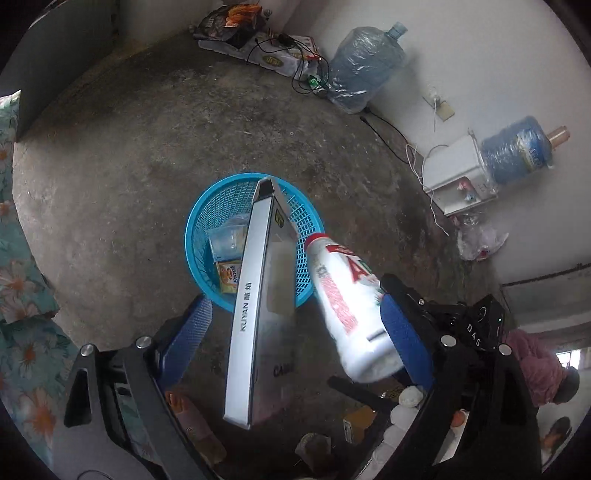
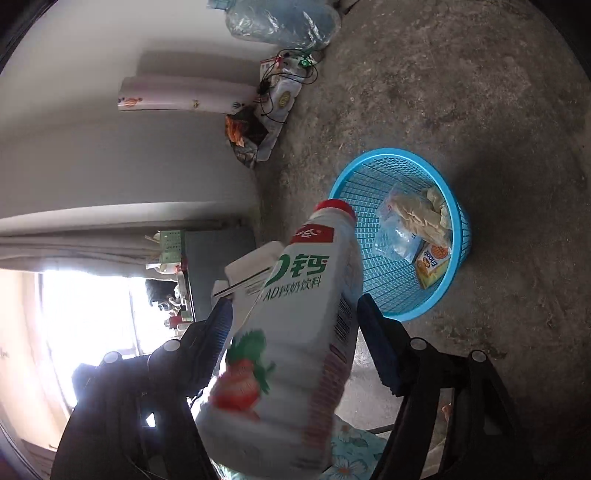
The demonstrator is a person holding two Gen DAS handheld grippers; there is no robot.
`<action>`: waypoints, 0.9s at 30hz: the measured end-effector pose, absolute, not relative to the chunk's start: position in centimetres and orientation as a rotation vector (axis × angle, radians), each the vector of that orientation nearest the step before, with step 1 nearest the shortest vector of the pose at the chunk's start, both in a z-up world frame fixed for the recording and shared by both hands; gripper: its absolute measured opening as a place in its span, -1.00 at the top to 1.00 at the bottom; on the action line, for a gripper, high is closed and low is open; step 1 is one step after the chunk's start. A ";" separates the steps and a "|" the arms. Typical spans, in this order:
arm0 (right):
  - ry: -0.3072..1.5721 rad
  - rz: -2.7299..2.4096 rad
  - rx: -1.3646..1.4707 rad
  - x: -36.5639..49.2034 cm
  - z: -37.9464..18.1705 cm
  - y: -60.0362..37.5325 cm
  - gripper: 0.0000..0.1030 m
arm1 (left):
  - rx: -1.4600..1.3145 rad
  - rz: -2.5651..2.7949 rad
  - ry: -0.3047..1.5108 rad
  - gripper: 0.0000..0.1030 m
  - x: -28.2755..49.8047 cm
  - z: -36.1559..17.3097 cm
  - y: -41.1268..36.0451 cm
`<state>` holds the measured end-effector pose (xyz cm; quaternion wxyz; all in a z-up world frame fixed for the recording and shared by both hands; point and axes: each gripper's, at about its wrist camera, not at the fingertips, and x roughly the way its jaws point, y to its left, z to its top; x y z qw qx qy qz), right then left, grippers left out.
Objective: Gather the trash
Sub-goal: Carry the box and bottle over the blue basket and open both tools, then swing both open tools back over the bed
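Note:
A blue mesh basket [image 1: 195,229] stands on the concrete floor and holds a clear bag [image 1: 227,238] and a yellow snack packet [image 1: 229,275]. A long silver box [image 1: 255,314] hangs tilted over the basket between the fingers of my left gripper [image 1: 295,306], and neither blue pad touches it. A white drink bottle with a red cap [image 2: 295,332] lies between the fingers of my right gripper [image 2: 295,306], blurred, and the floor shows beside the right pad. The same bottle [image 1: 347,306] appears beside the box. The basket [image 2: 461,221] lies ahead and to the right.
Two wrapped water jugs [image 1: 365,70] [image 1: 517,151], a white dispenser [image 1: 458,177], cables and snack bags [image 1: 236,22] line the wall. A plastic bag [image 1: 476,240] lies on the floor. Floral cloth [image 1: 22,295] is at the left. A person in pink [image 1: 535,365] is at the right.

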<state>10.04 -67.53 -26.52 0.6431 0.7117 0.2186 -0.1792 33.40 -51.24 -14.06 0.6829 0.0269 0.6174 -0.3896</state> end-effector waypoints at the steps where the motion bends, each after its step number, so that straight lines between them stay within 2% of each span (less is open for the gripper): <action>1: 0.498 -0.430 1.641 9.9 -27.1 -67.5 -0.33 | 0.041 -0.872 1.383 -0.71 33.5 -14.2 -51.3; 6: 0.525 -0.429 1.566 8.3 -27.0 -65.0 -0.33 | -0.001 -0.950 1.363 -0.72 31.8 -12.6 -49.7; 15: 0.604 -0.438 1.394 2.7 -24.0 -58.8 -0.33 | 0.011 -1.115 1.121 -0.72 26.4 -3.9 -42.5; 21: 0.592 -0.416 1.183 1.4 -17.9 -55.5 -0.33 | 0.003 -1.165 0.992 -0.72 22.2 1.1 -36.5; 27: 0.541 -0.371 0.877 1.2 -9.0 -51.4 -0.33 | -0.016 -1.192 0.860 -0.73 19.0 5.7 -29.2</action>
